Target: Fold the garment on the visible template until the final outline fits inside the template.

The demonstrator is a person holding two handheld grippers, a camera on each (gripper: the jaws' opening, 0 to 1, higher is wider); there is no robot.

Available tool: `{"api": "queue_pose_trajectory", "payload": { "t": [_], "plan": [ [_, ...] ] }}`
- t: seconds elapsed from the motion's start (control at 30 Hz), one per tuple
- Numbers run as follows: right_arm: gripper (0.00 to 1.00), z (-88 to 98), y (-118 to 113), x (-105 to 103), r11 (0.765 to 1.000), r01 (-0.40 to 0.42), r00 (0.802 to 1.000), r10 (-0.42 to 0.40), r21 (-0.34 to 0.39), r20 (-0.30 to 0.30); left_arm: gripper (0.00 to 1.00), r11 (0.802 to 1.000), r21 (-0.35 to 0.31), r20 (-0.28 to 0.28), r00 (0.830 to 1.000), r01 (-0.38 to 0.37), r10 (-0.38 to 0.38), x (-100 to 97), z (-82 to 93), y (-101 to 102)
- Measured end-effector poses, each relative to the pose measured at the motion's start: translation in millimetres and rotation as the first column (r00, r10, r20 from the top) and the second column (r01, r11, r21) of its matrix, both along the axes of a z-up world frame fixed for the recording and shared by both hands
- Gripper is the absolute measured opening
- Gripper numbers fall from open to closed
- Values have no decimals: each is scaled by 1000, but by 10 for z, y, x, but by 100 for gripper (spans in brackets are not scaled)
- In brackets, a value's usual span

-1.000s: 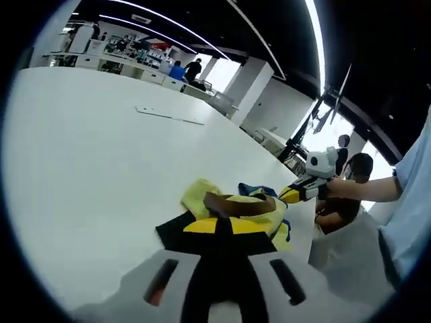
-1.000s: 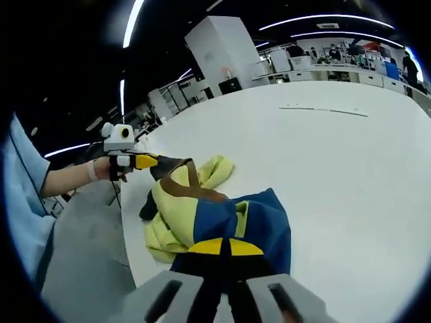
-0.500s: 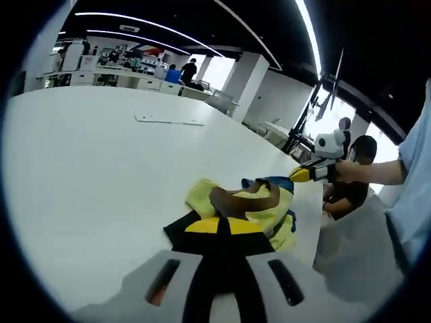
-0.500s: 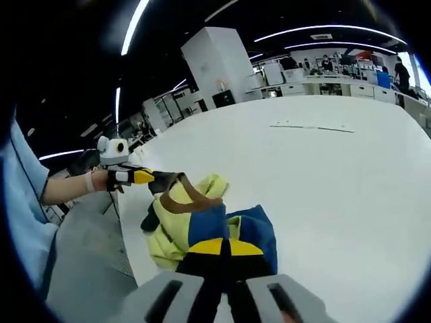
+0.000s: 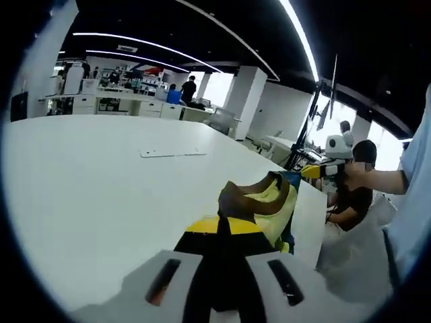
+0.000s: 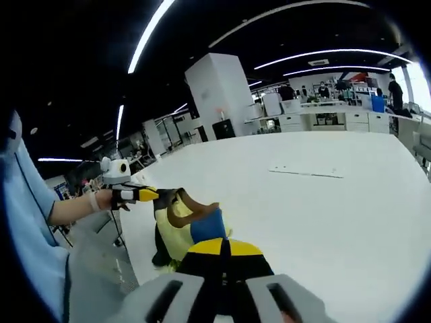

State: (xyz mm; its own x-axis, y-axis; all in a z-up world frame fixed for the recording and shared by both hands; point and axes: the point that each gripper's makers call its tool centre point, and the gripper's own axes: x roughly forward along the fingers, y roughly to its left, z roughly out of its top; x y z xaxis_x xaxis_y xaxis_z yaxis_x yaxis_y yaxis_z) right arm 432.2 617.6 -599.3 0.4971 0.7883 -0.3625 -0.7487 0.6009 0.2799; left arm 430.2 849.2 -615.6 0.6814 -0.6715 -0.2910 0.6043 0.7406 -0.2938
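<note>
A yellow, blue and brown garment [image 5: 264, 202] hangs bunched above the white table [image 5: 81, 182], stretched between both grippers. My left gripper [image 5: 227, 225] is shut on its near dark edge; in the right gripper view the left gripper [image 6: 158, 195] grips the brown collar end from the left. My right gripper [image 6: 221, 247] is shut on the garment [image 6: 192, 227] at its blue part; in the left gripper view the right gripper [image 5: 306, 172] holds the far corner. A thin pale strip [image 5: 172, 153] lies flat further out on the table, also in the right gripper view as the strip [image 6: 306, 171].
The table's edge runs close to the person holding the grippers, whose light blue sleeve [image 6: 27, 222] shows. A seated person [image 5: 353, 195] is beyond the edge. A white column [image 6: 219, 94] and desks with people stand far behind.
Both grippers have risen and carried the garment up off the table; it lay crumpled on the surface before and now hangs between them.
</note>
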Motion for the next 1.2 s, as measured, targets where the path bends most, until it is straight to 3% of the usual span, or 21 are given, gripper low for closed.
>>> {"api": "queue_pose_trajectory", "payload": {
  "t": [0.2, 0.3, 0.4, 0.53, 0.6, 0.7, 0.77, 0.97, 1.0, 1.2],
  "plan": [
    [0, 463, 16, 75, 1000, 9, 995, -12, 22, 99, 0, 997, -61, 86, 995, -44, 50, 131, 533, 26],
    [0, 700, 54, 86, 999, -1, 987, -5, 36, 158, 0, 997, -39, 123, 990, -64, 68, 162, 678, 58],
    [0, 858, 78, 91, 999, -12, 982, 4, 43, 190, 0, 996, -62, 137, 988, -70, 78, 164, 822, 84],
    [0, 999, 88, 127, 998, -16, 975, 3, 54, 223, 0, 994, -82, 153, 984, -75, 87, 175, 937, 115],
    [0, 1071, 100, 157, 998, -14, 971, -2, 69, 238, 0, 987, -134, 156, 982, -87, 108, 210, 1048, 129],
    [0, 1200, 128, 231, 994, -8, 964, -21, 109, 265, 0, 988, -124, 180, 976, -97, 119, 289, 1139, 154],
    [0, 1253, 132, 311, 991, -3, 963, -35, 137, 268, 0, 987, -125, 187, 975, -97, 119, 417, 1140, 192],
    [0, 1199, 135, 590, 992, 8, 961, -43, 127, 274, 0, 986, -122, 174, 976, -112, 132, 678, 1087, 219],
    [0, 1164, 131, 675, 992, 12, 961, -46, 123, 273, 0, 986, -119, 174, 976, -113, 133, 707, 1058, 119],
    [0, 902, 62, 1189, 994, 51, 971, -73, 99, 228, 0, 990, -72, 137, 982, -120, 129, 1084, 791, 30]
  ]
}}
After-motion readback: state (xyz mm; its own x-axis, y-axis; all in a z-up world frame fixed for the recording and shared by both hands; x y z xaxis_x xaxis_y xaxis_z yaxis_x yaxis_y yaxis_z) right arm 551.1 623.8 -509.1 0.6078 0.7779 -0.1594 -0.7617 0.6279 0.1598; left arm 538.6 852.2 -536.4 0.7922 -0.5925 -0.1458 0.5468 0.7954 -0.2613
